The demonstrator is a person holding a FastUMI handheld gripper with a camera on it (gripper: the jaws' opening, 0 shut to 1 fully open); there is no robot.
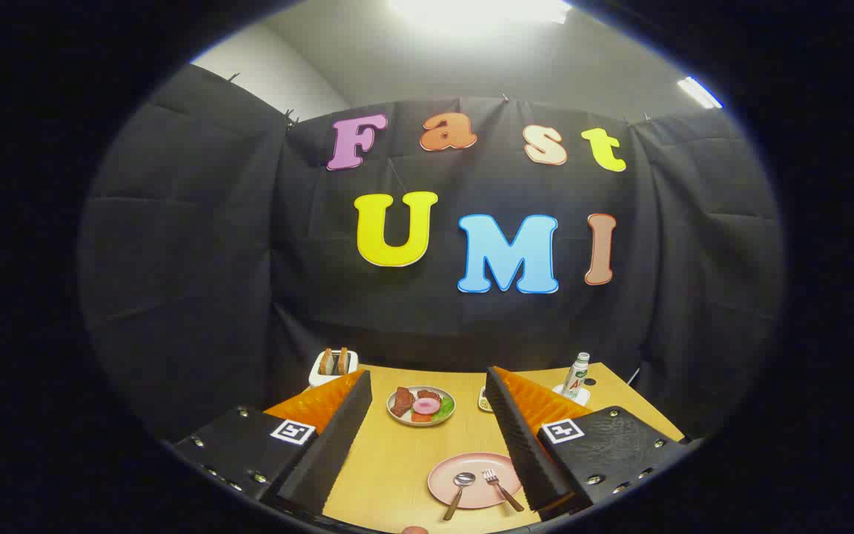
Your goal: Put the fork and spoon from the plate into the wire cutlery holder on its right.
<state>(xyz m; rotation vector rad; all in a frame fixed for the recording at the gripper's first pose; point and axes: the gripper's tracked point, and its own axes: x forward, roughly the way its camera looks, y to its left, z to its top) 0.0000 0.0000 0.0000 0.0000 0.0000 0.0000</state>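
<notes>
A pink plate (471,469) lies on the wooden table, low between my fingers and nearer the right one. On it rest a spoon (461,489) on the left and a fork (500,486) on the right, both with wooden handles pointing toward me. My gripper (427,389) is held high above the table, open, with nothing between its fingers (338,437). The right finger hides the table to the right of the plate, so the wire cutlery holder is hidden from me.
Beyond the pink plate sits a plate of food (421,405). A white toaster with toast (333,366) stands at the far left corner. A small bottle (577,374) stands at the far right, and a small dish (483,400) peeks out beside the right finger.
</notes>
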